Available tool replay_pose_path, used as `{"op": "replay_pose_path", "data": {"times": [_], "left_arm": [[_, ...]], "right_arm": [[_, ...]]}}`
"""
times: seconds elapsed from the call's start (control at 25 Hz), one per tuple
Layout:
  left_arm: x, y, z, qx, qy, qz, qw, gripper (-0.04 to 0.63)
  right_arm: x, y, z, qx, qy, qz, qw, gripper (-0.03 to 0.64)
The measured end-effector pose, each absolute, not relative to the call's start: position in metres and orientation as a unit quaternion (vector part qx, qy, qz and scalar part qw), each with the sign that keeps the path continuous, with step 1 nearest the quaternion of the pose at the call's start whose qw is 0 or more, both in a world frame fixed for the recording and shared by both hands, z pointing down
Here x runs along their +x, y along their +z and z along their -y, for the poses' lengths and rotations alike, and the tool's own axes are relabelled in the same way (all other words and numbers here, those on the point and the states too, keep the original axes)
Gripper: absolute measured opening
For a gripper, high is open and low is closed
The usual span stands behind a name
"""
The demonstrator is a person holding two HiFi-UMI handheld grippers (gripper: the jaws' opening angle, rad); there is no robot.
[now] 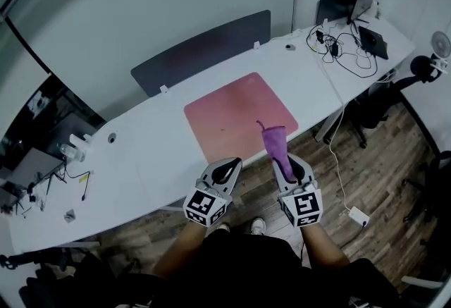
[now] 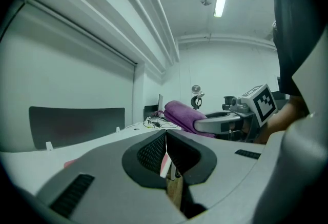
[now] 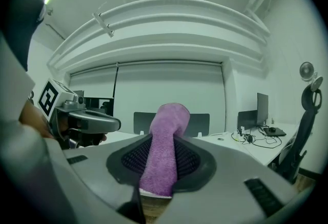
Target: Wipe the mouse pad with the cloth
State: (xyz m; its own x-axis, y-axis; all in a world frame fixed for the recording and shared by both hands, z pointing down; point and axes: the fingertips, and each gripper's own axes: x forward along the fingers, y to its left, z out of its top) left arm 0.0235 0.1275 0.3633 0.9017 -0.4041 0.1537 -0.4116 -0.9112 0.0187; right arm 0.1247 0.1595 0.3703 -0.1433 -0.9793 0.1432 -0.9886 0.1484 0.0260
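You had the cloth [image 1: 275, 143] pinched in your right gripper's [image 1: 291, 167] fingers, the left gripper's [image 1: 225, 170] fingers pressed together on nothing, both at the near edge of the mouse pad [image 1: 236, 113] on the counter [image 1: 148, 158], wiping seemingly not yet begun.

Our left gripper [image 1: 227, 165] and right gripper [image 1: 292, 162]: grey shells, black ribbed pads [image 3: 190, 159], black-and-white marker cubes [image 1: 208, 206]; we wear dark clothes [image 1: 239, 268].
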Motion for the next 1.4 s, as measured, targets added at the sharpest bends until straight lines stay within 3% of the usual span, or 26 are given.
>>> {"op": "replay_pose_path", "data": {"times": [0.48, 1.4], "left_arm": [[-0.033, 0.363, -0.043, 0.939, 0.062, 0.338, 0.037, 0.021], [-0.085, 0.415, 0.088, 0.921, 0.088, 0.375, 0.054, 0.021]], "right_arm": [[0.098, 0.375, -0.082, 0.613, 0.026, 0.786, 0.071, 0.115], [0.032, 0.420, 0.072, 0.582, 0.078, 0.800, 0.123, 0.115]]}}
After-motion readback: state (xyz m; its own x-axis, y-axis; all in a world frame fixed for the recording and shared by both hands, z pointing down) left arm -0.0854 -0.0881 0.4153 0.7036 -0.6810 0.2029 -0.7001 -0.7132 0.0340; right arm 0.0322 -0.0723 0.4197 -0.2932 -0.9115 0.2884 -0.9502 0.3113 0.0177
